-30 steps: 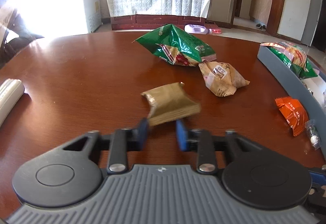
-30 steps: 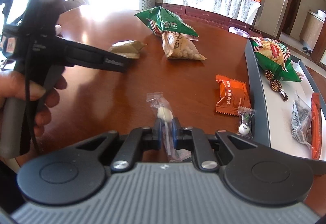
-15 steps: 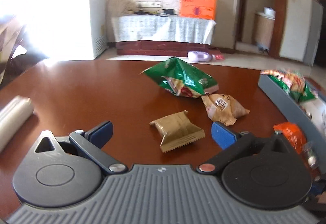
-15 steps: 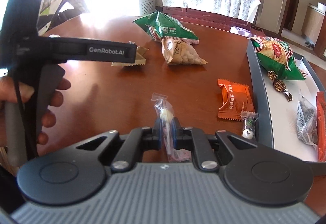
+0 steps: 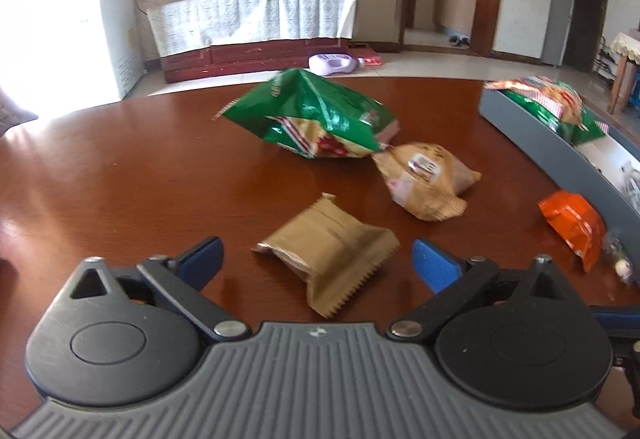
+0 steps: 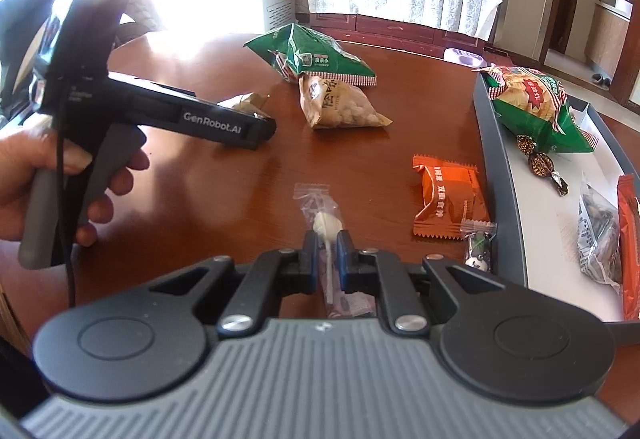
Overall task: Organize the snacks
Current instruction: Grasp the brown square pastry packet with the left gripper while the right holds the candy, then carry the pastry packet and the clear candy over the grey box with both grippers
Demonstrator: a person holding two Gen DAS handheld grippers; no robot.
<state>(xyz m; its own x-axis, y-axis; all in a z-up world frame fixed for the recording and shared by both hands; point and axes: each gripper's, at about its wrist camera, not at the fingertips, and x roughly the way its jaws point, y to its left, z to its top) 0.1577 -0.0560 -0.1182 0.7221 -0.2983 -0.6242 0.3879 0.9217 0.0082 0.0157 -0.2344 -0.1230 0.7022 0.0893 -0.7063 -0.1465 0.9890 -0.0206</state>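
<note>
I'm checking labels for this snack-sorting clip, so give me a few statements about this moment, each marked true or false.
1. The left gripper is shut on the brown packet. False: its jaws stand wide open, and the packet lies on the table between them.
2. The right gripper is shut on a clear-wrapped lollipop. True.
3. The orange packet lies inside the grey tray. False: it lies on the table beside the tray.
4. A green chip bag lies in the tray. True.
5. The tan nut bag sits next to a green bag on the table. True.
</note>
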